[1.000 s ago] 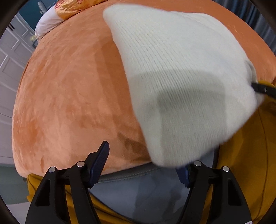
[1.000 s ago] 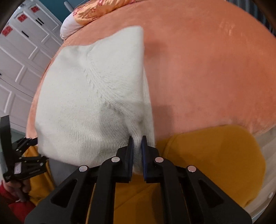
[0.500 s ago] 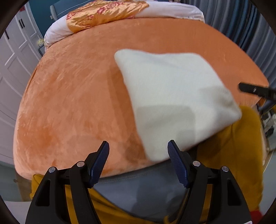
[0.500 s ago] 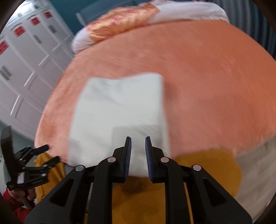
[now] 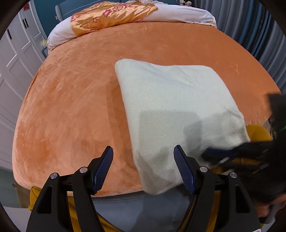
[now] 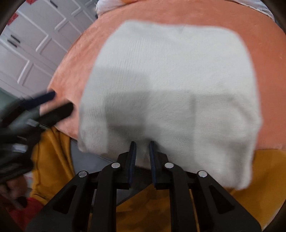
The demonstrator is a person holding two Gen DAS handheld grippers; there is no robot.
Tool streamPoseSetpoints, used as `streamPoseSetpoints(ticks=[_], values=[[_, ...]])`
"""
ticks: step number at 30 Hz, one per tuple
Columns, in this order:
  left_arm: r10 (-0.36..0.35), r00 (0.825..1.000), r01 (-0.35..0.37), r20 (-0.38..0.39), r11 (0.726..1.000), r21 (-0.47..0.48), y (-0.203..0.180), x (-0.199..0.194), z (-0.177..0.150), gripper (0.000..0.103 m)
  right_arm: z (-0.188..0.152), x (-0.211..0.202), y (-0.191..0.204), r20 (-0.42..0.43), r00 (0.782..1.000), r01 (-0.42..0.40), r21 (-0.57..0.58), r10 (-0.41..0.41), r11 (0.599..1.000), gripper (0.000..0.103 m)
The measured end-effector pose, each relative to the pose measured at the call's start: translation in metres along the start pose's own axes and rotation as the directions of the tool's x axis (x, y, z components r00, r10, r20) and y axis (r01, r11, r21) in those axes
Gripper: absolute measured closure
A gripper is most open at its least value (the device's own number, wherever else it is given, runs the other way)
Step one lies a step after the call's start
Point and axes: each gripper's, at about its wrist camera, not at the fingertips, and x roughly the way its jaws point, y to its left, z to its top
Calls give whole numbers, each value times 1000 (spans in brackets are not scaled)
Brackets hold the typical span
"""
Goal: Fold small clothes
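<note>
While it lay on the bed, the garment overhung the near edge.
Garment: a cream knit piece (image 5: 171, 114), folded to a rough rectangle, fine ribbed texture, its near corner drooping past the blanket's edge toward the person.
Right gripper (image 6: 142, 151): narrowly parted blue pads at the garment's near hem, cloth between them; whether they pinched it could not be told, the view being blurred.
Left gripper (image 5: 143, 169): jaws wide apart, holding nothing, the garment's near corner lying between its fingers.
Bed: an orange plush blanket (image 5: 75, 107) under the garment.
Far end: a floral orange pillow (image 5: 110, 16).
Containers: none visible.
</note>
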Motion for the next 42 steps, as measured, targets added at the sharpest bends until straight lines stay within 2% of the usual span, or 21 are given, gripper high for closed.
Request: streamPoseSetpoints(ticks=[3,5,7,9,12,13,15,17,21,23,26,30,34,38,40,42], values=[[3,1000,-3,-14,1000,-2,-4,11,5,35,16,-44,-20,125,992,3,60,-10,998,86],[0,1000,-1,-17,1000,-3,-6,19,8,33,31,-68,-42,202,979,6,113,-29,994,86],[-1,1000,1,-9,1000,-8,-8,24,10,30,44,-72,-61,227,971,39,155,-74,987,86],[8,1000,-8,-3,1000,-14,-9,30,11,28,56,-58,-83,214,972,56,201,-100,978,86],[-15,1000,15,-15,999,-32,-9,35,12,25,65,-14,-109,105,983,123,241,-152,963,91],[-19,1000,18,-19,999,-45,-8,36,12,25,65,-4,-110,100,982,133,241,-161,961,91],[-8,1000,7,-18,999,-48,-8,35,12,25,68,-10,-106,113,979,138,242,-169,961,90],[-4,1000,3,-18,999,-44,-10,36,13,25,70,-29,-93,171,968,141,240,-185,961,88],[0,1000,-1,-17,999,-53,-13,37,14,25,60,-55,-70,221,960,130,193,-173,972,88],[-1,1000,0,-18,998,-58,-13,37,14,24,50,-45,-63,184,971,119,177,-151,977,87],[-8,1000,7,-22,998,-57,-14,39,13,24,36,-16,-75,109,980,147,179,-168,973,87],[12,1000,-12,-14,999,-51,-15,36,13,24,37,-34,-71,150,978,115,209,-148,971,87],[11,1000,-12,-12,998,-59,-14,36,12,24,25,-57,-58,185,973,100,185,-135,978,87],[18,1000,-18,-8,998,-66,-17,37,11,22,7,-42,-60,122,980,138,167,-159,976,87],[19,1000,-19,-8,997,-70,-18,38,12,21,2,-28,-69,69,981,168,182,-183,969,90],[21,1000,-22,-8,998,-67,-19,39,13,21,3,-13,-75,62,982,163,198,-178,967,91]])
